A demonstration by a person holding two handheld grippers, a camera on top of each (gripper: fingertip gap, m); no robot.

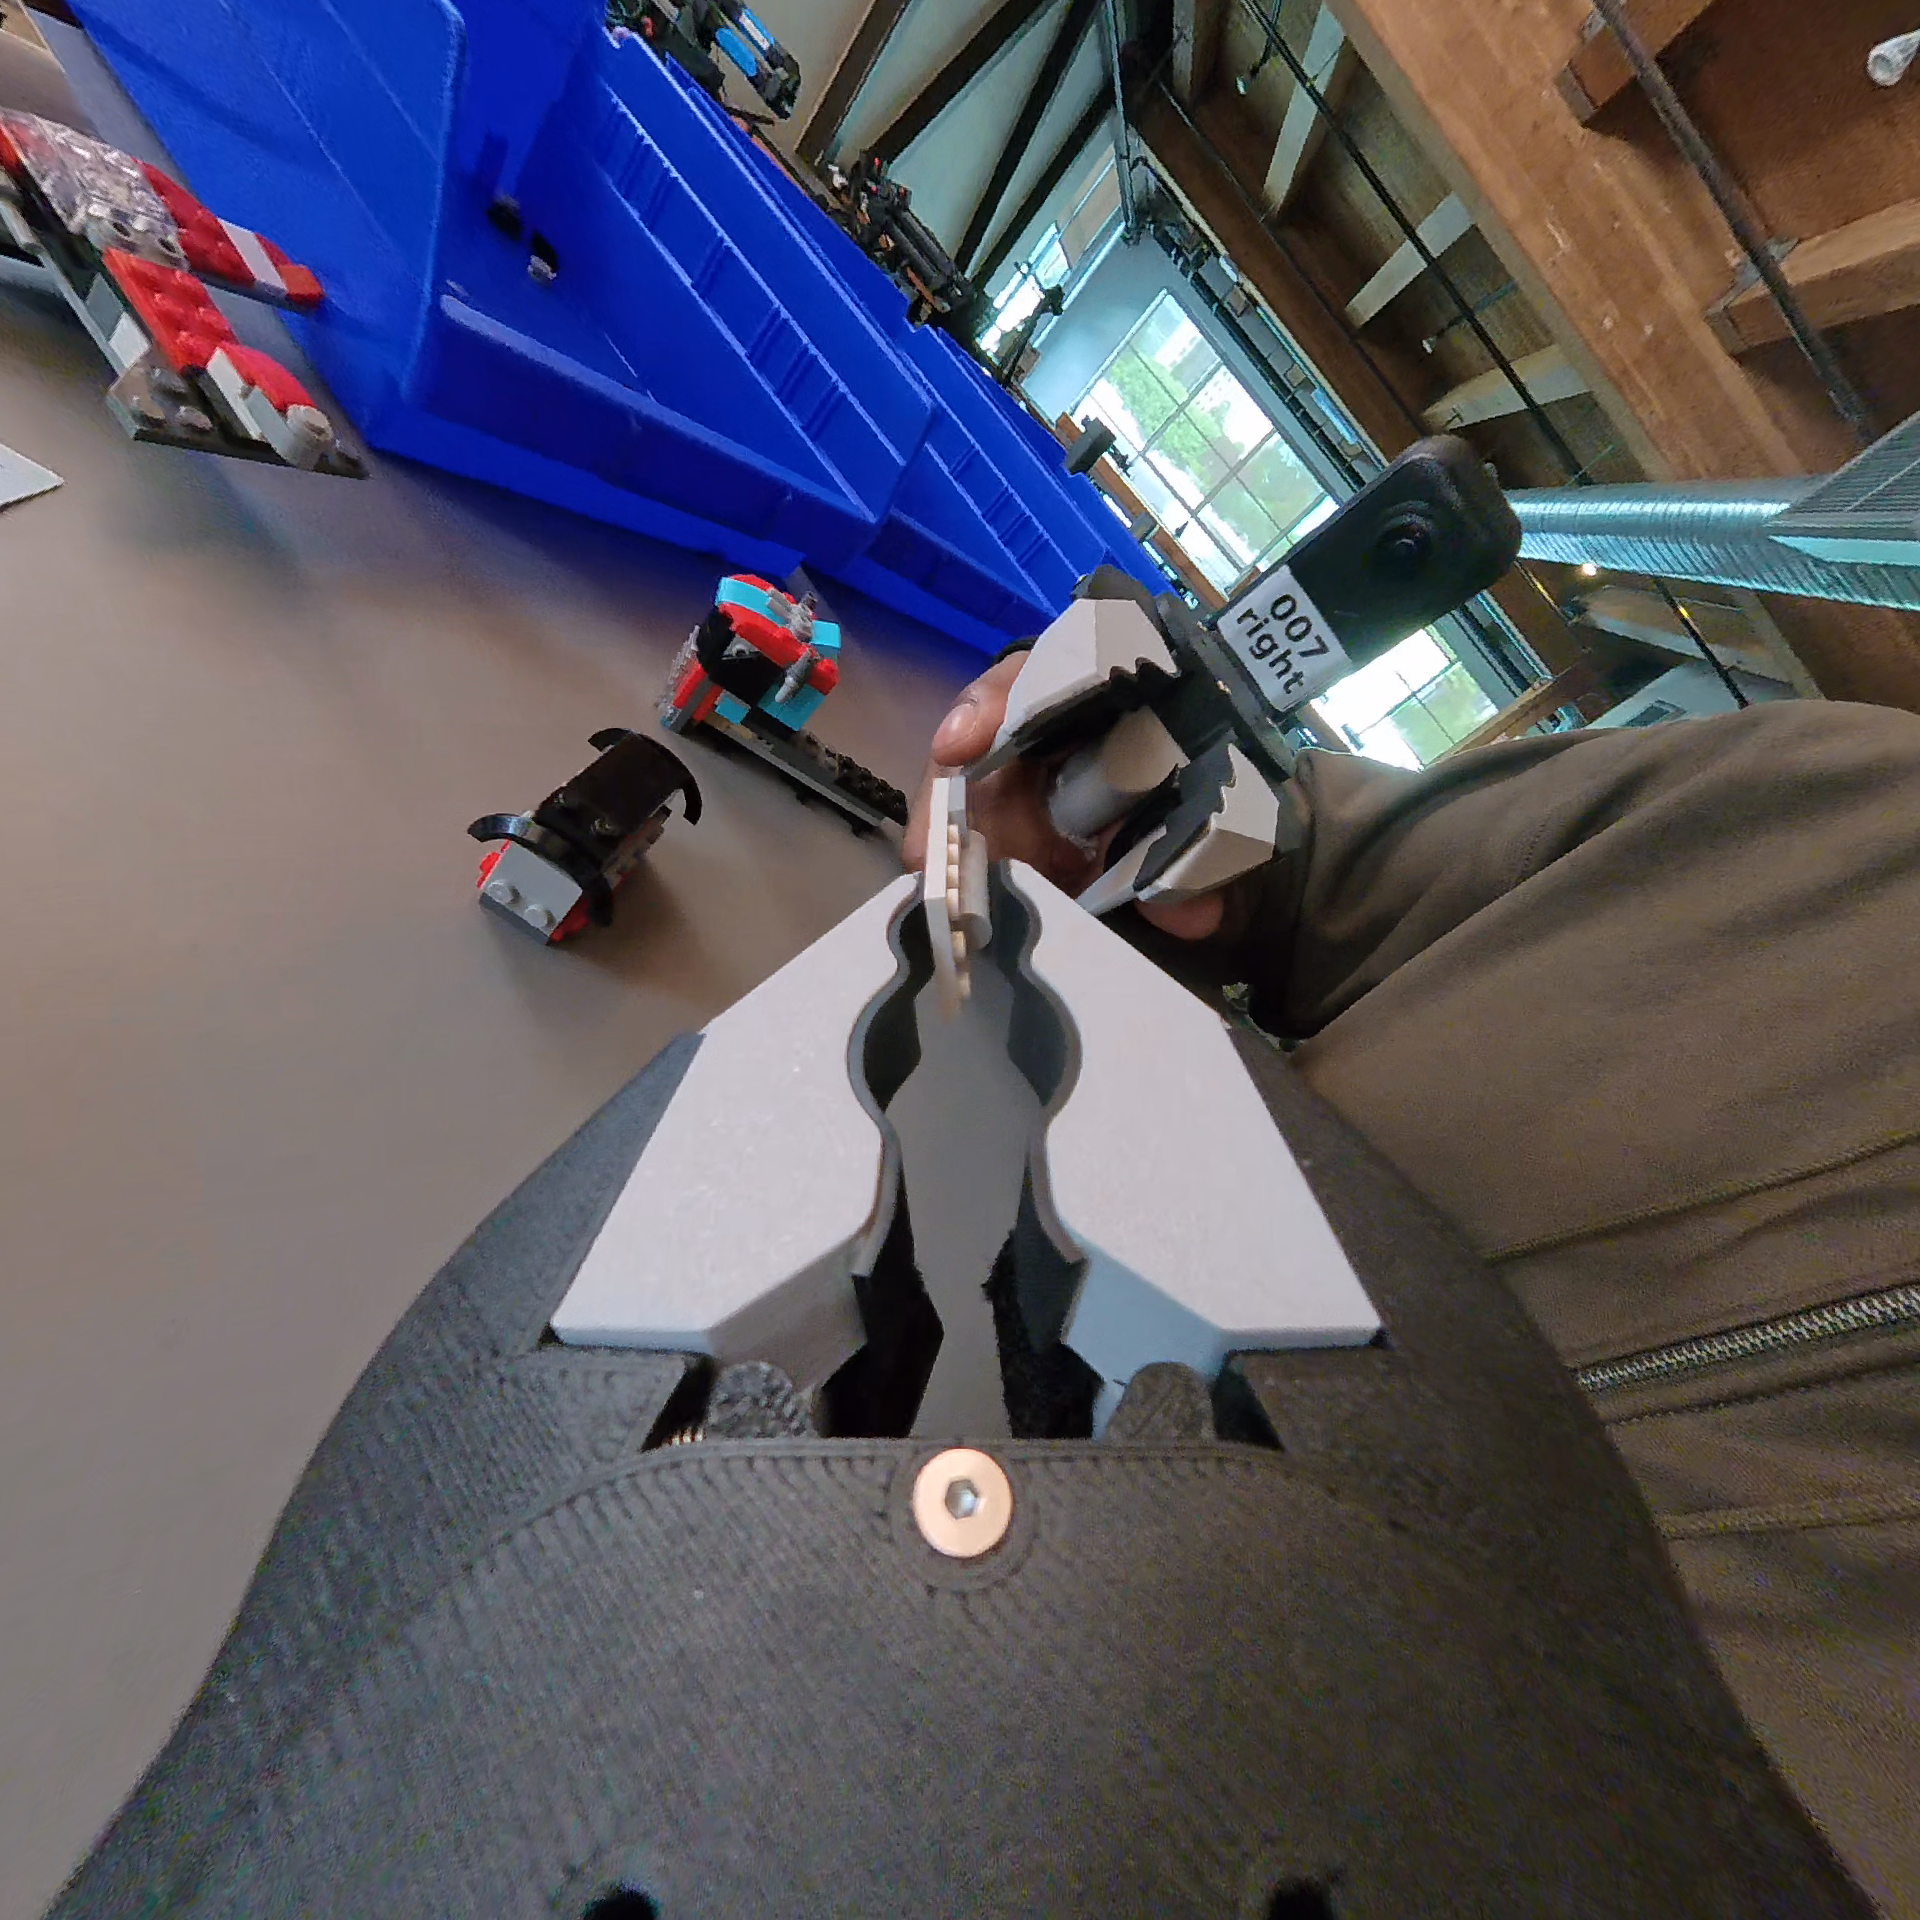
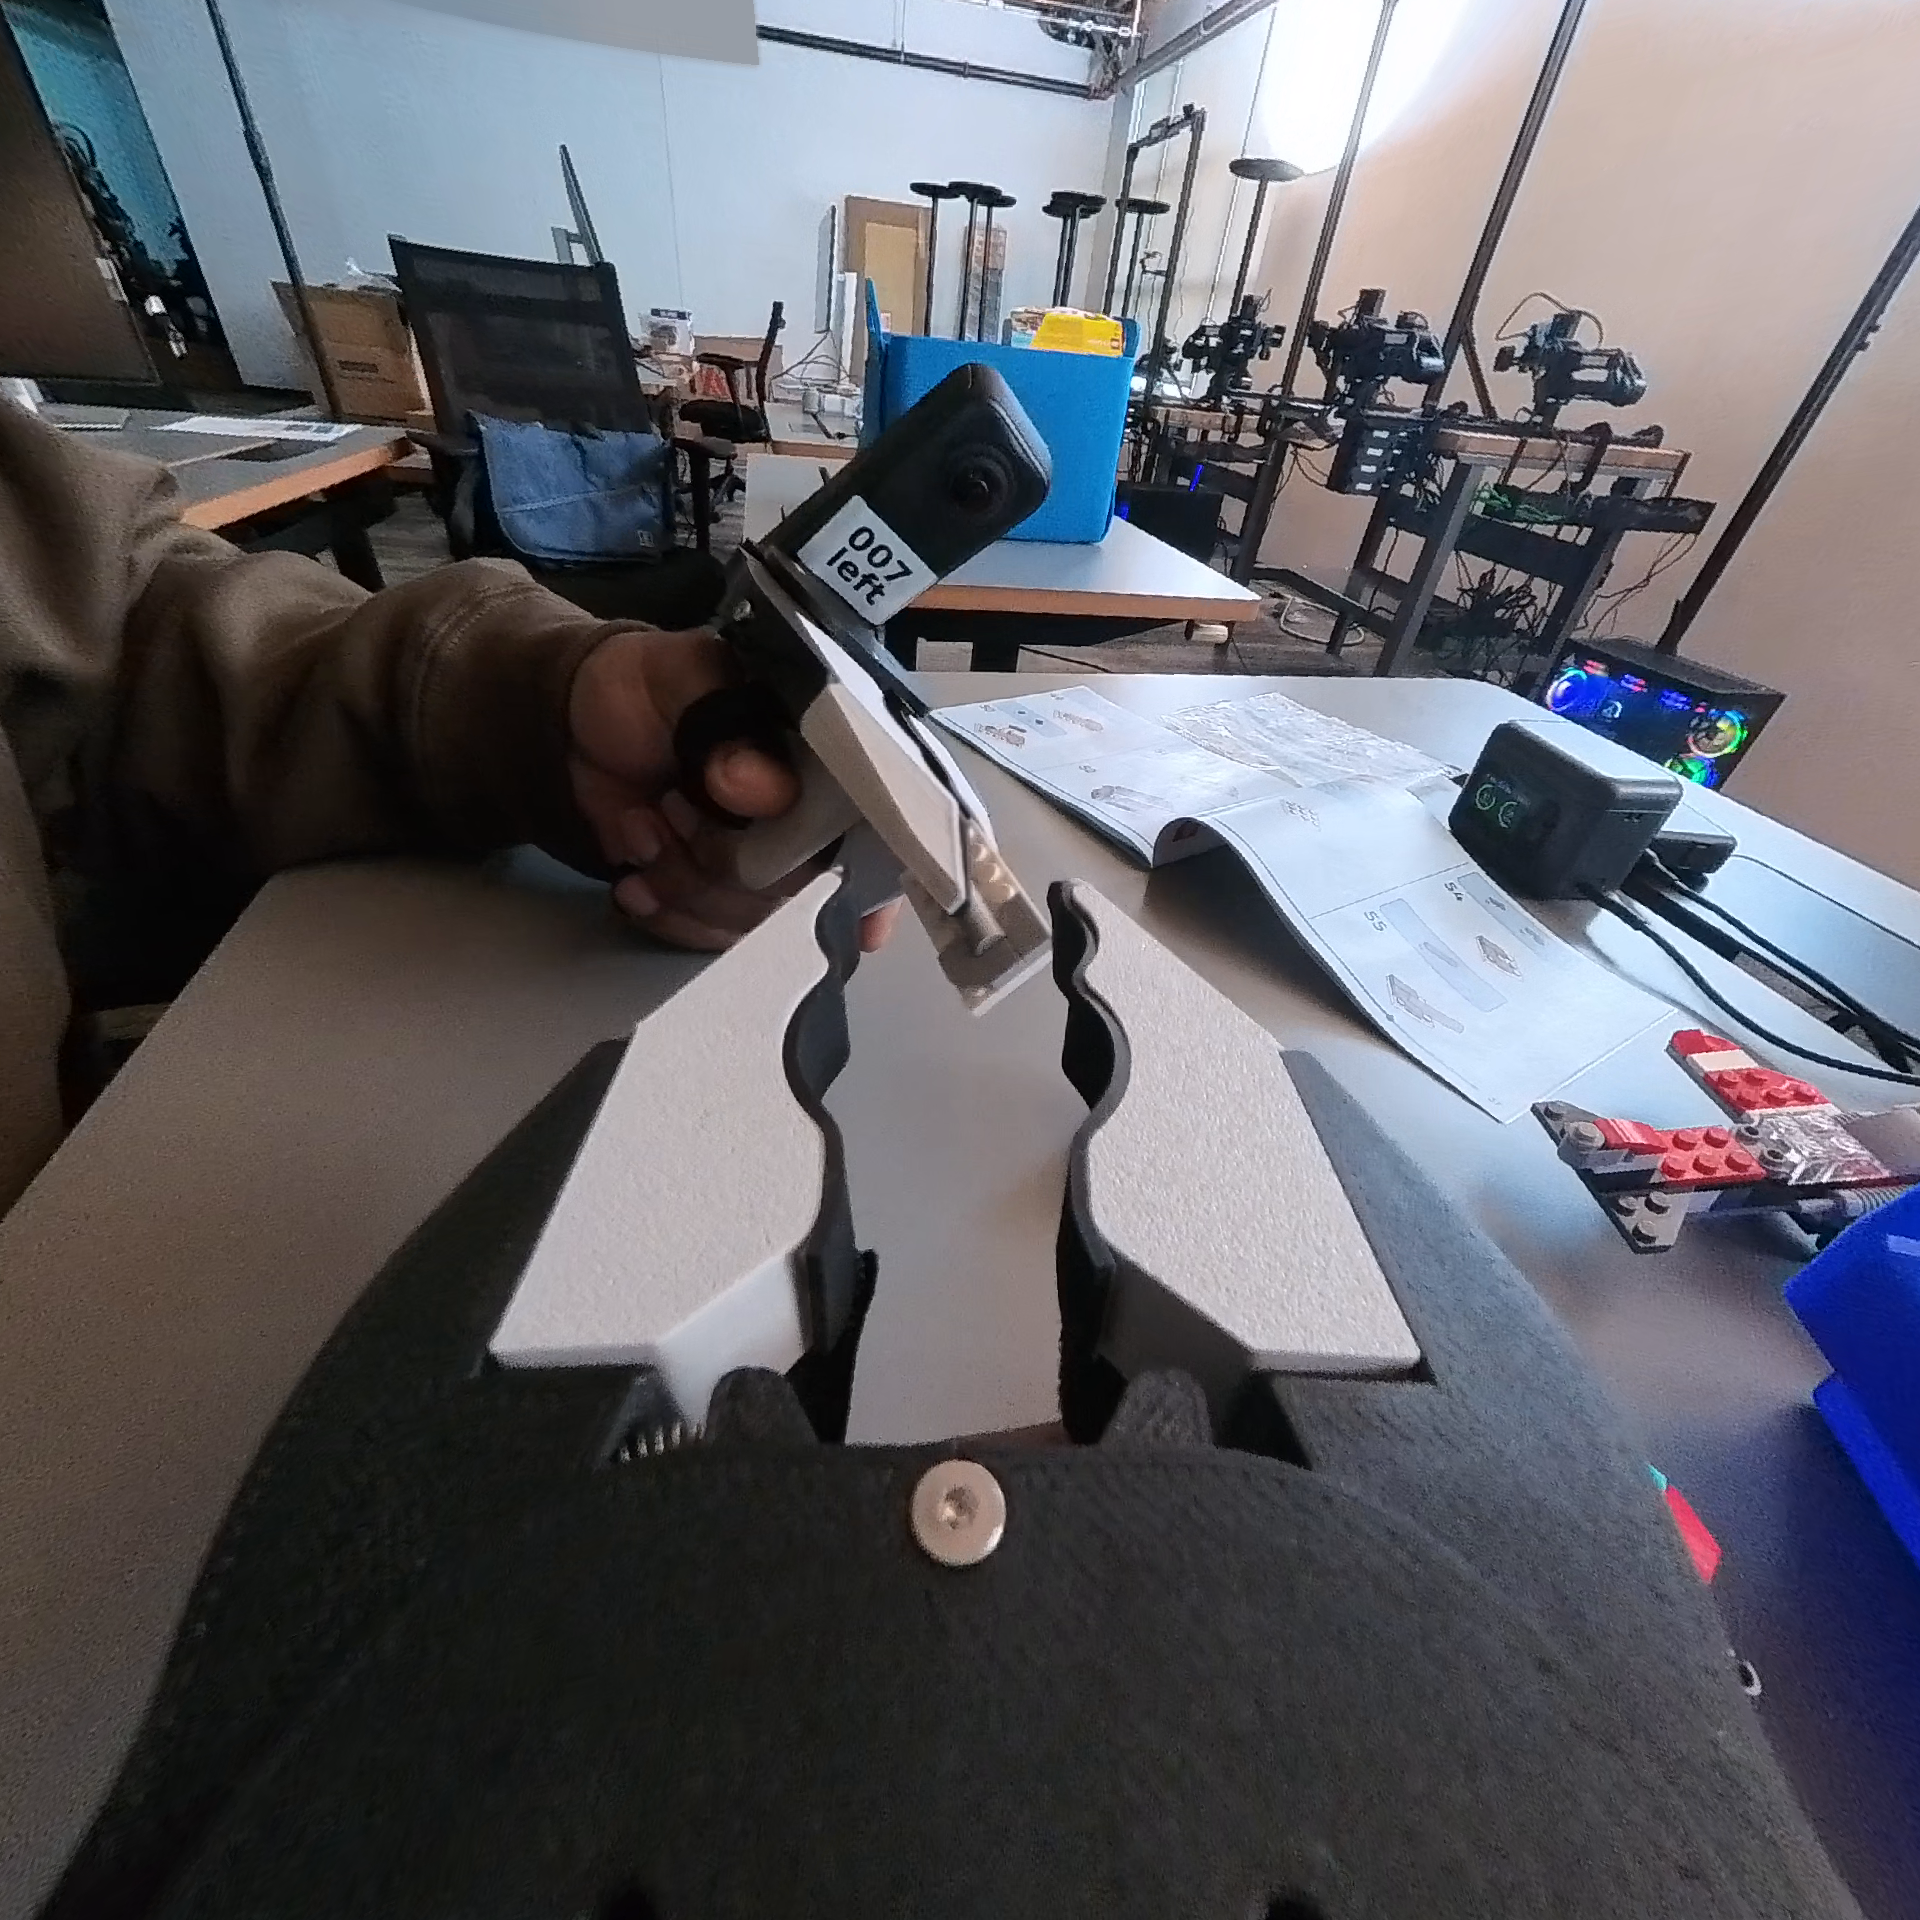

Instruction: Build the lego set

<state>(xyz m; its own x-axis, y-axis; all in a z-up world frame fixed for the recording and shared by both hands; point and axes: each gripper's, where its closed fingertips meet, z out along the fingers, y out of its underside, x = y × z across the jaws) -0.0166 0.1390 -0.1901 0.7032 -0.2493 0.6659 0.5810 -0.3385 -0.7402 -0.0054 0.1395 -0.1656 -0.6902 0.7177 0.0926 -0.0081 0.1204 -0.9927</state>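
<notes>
Light grey studded plate (image 1: 951,914) with small grey piece on studs, clamped in left claw (image 1: 961,894), raised over counter (image 1: 260,935). Right claw (image 2: 951,904) open, empty, tips flanking plate end. Black-and-red brick models (image 1: 582,831) beyond, unattached.

Two grippers (image 1: 961,894) (image 2: 951,914), three brick models (image 1: 582,831) (image 1: 764,649) (image 1: 187,312), one booklet (image 2: 1351,862), two blue bins (image 1: 436,229) (image 1: 831,343)

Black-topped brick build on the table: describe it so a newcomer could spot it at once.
Start at the blue bins along the brown table. Nearer the camera sits a turquoise-and-red build; the black-topped brick build lies nearer still. Only it has curved black fenders over a grey studded block.
</notes>
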